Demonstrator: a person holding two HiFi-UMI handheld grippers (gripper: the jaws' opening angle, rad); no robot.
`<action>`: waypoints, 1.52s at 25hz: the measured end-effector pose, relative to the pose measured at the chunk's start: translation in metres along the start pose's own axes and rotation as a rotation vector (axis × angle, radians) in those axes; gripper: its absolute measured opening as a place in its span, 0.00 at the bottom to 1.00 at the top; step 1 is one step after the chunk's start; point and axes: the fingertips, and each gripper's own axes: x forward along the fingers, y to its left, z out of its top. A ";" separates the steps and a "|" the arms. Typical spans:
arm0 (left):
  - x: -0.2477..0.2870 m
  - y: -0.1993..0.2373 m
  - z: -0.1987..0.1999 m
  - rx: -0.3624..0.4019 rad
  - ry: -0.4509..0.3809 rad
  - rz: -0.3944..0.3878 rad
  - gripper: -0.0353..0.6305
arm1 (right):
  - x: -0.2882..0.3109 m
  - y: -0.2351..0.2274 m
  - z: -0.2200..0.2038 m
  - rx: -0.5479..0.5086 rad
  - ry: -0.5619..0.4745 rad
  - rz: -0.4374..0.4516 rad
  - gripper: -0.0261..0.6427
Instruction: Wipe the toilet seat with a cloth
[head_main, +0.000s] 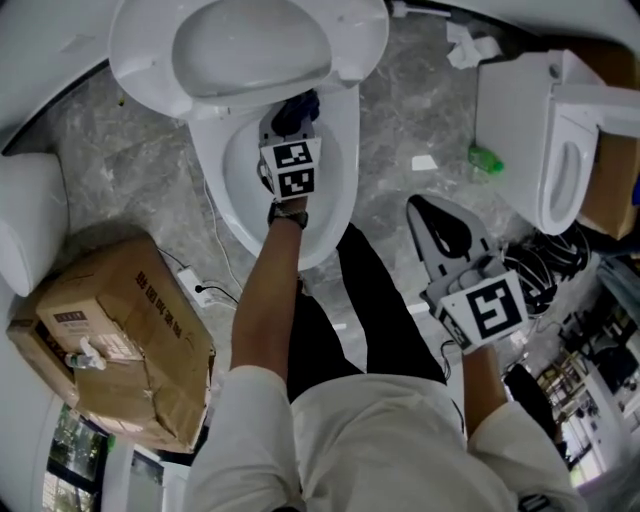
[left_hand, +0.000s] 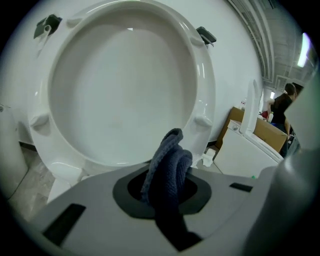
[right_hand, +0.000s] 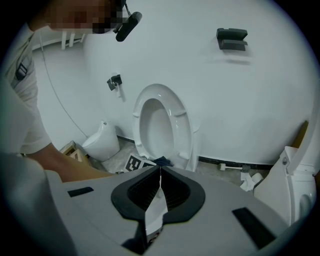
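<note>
Blue cloth (left_hand: 167, 170) clamped between left fingers (left_hand: 125, 189), white slip (right_hand: 156, 212) pinched in right fingers (right_hand: 184, 192)

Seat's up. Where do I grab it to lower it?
Probably grip the toilet seat at its top rim, from the front: it stands upright with that thin edge free. Left gripper holds the cloth, right gripper a white slip.

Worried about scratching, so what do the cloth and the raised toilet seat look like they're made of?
Cloth: dark blue fabric, matte, with a visible ribbed weave or knit; possibly microfibre or cotton, hard to say which. Toilet seat: white, smooth and glossy with soft reflections, probably hard moulded plastic.
</note>
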 end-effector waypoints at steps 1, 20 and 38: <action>-0.003 0.005 -0.002 -0.003 0.006 0.006 0.12 | 0.000 0.001 0.000 0.000 0.002 0.002 0.08; -0.035 0.092 -0.010 0.012 0.014 0.130 0.12 | 0.009 0.027 0.005 -0.054 -0.015 0.007 0.08; -0.083 0.156 0.041 -0.021 -0.066 0.249 0.12 | 0.012 0.054 0.021 -0.080 -0.023 0.067 0.08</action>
